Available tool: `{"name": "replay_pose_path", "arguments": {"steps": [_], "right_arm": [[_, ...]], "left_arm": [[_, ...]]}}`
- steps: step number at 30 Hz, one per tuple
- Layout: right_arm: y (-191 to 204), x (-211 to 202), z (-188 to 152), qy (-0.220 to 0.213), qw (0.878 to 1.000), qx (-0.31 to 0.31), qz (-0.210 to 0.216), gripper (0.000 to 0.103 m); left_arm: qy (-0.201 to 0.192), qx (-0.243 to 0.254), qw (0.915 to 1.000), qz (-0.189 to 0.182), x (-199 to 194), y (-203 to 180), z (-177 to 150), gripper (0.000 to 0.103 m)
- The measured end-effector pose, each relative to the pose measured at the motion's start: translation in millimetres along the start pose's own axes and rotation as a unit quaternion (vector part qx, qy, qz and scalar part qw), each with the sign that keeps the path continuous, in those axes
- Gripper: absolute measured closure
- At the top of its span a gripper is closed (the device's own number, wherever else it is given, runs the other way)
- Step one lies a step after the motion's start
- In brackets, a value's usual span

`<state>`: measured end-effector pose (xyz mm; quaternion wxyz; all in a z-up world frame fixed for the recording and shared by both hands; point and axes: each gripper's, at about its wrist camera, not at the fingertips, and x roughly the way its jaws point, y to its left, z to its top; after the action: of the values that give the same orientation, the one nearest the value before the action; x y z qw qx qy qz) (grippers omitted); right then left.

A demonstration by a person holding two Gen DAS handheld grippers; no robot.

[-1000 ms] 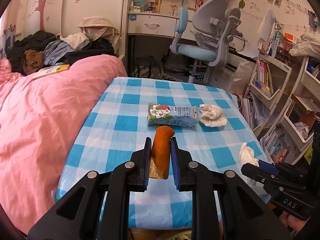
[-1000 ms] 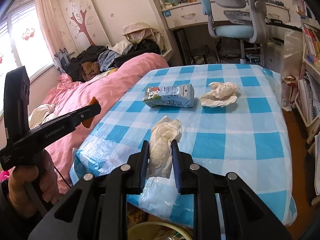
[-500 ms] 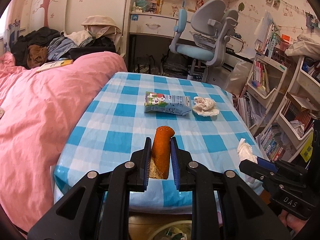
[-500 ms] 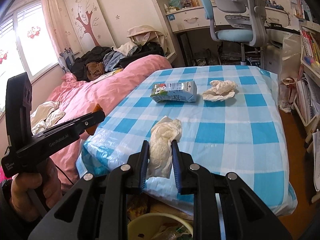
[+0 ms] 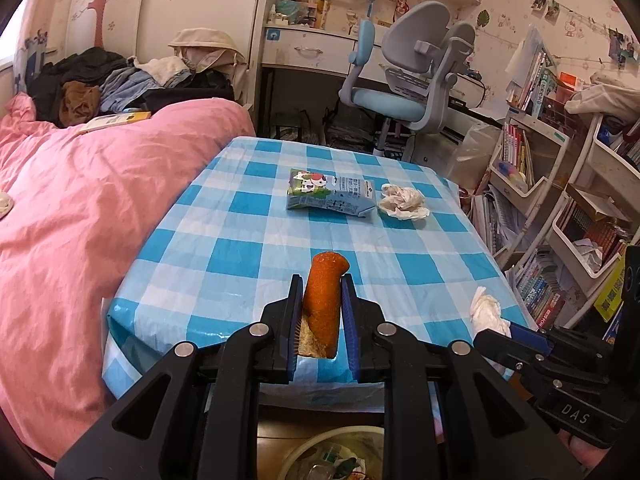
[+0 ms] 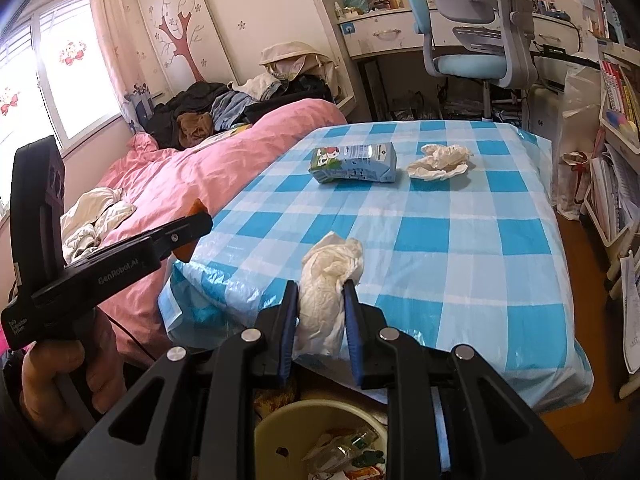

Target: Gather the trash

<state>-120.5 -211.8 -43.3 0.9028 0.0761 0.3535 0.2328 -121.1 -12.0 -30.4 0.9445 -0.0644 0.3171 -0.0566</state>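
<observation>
My left gripper (image 5: 320,292) is shut on an orange bread stick (image 5: 323,300), held over the near edge of the blue checked table (image 5: 248,236). A crumpled white tissue (image 6: 326,296) is pinched in my right gripper (image 6: 320,292), also at the table's near edge. The right gripper with its tissue (image 5: 486,312) shows at the lower right of the left wrist view. In the right wrist view the left gripper (image 6: 192,220) appears at the left, held by a hand (image 6: 60,380). A milk carton (image 5: 330,196) and another crumpled tissue (image 5: 404,202) lie at the table's far side. A yellowish trash bin (image 6: 320,436) with litter stands below both grippers.
A pink bed (image 5: 72,208) runs along the table's left side, with clothes (image 5: 120,84) piled at its far end. A grey-blue desk chair (image 5: 408,80) stands behind the table. Crowded bookshelves (image 5: 560,208) line the right.
Both grippers have drawn back from the table toward its near edge, each keeping its load. The trash bin has come into view beneath them.
</observation>
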Motion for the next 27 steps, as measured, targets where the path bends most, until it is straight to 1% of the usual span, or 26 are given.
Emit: {"name": "replay_pose_path", "arguments": {"steps": [17, 27], "right_arm": [[12, -5, -20, 0.023, 1.000, -0.015, 0.004, 0.080], [18, -9, -30, 0.034, 0.999, -0.021, 0.006, 0.080]], "left_arm": [[0.001, 0.001, 1.0000, -0.001, -7, -3, -10, 0.085], [0.003, 0.004, 1.0000, -0.002, -20, -10, -34, 0.085]]}}
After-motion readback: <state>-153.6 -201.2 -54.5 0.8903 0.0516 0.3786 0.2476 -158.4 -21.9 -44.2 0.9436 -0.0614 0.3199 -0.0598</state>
